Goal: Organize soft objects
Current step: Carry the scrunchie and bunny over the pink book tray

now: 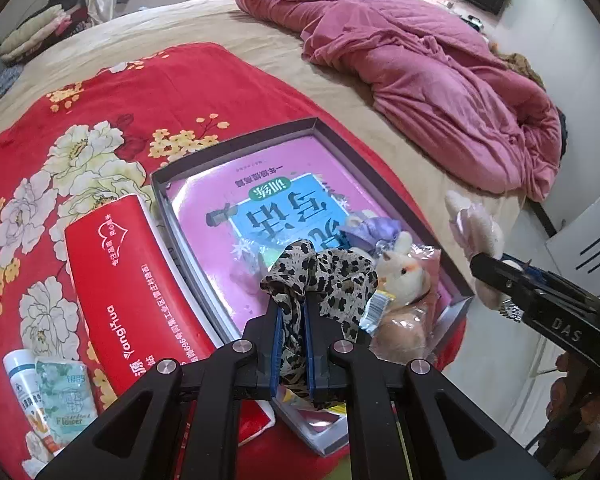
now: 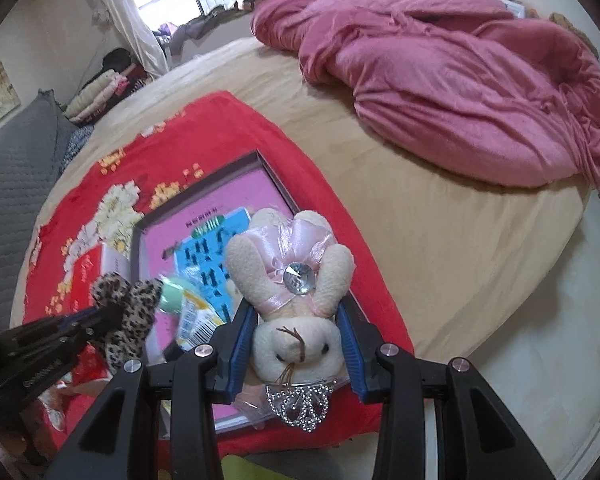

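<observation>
We see the left gripper [image 1: 292,312] with its blue-padded fingers clenched on a crumpled leopard-print fabric scarf [image 1: 320,276], which it holds above the near end of a shallow dark-rimmed rectangular box [image 1: 236,144]. The box lies on a red floral-patterned blanket [image 1: 140,92] and contains a pink-and-blue book with printed characters [image 1: 260,208], a small cream plush animal in clear wrapping [image 1: 400,276] and a purple fabric piece [image 1: 372,228]. Just left of the box rests a red rectangular carton [image 1: 120,272]; further left lie a white bottle [image 1: 20,372] and a pale green sachet [image 1: 66,396].

The right gripper [image 2: 296,344] grasps a cream plush rabbit in a pink satin dress with a large gem [image 2: 292,280]. We see the rabbit inverted, head toward the camera, a silver tiara [image 2: 300,404] below it, above the box's right edge. A rumpled pink quilt [image 2: 440,68] lies on the beige bed sheet [image 2: 440,220] beyond.
</observation>
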The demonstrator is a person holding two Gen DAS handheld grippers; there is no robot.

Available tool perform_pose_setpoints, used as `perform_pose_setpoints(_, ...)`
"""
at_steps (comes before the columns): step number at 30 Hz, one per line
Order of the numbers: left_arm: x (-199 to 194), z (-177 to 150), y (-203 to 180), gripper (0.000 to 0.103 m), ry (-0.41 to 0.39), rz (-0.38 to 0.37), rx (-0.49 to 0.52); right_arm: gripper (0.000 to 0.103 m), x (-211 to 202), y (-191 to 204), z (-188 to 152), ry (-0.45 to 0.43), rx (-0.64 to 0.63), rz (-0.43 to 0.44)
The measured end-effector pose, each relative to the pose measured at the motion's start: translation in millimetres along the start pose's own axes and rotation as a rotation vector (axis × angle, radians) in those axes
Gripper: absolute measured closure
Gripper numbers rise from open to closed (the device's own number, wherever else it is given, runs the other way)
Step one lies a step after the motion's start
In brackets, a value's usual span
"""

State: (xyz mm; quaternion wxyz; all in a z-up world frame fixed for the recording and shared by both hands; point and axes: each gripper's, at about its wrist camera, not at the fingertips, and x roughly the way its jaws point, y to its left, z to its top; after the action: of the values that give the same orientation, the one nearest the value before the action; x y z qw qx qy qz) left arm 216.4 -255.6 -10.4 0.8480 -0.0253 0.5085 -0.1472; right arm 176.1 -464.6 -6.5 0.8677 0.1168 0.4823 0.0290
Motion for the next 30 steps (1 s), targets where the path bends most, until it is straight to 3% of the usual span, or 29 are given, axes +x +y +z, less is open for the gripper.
perform_pose_setpoints(14, 14.3, -2.6, 0.8, 0.093, 0.033, 0.001, 0.004, 0.062, 36.5, -9.6, -8.3, 0.058, 0.016, -0.036)
perform_pose_setpoints(20, 17.8, -3.0, -0.4, 0.093, 0.042, -0.004, 0.007, 0.062, 44.4, -4.9, -7.4, 0.062, 0.023, 0.022)
perform_pose_setpoints(30, 21.0, -2.3, 1.2, 0.093, 0.045, 0.000, 0.004, 0.060, 56.6, -3.9, -9.2, 0.073, 0.019, 0.012)
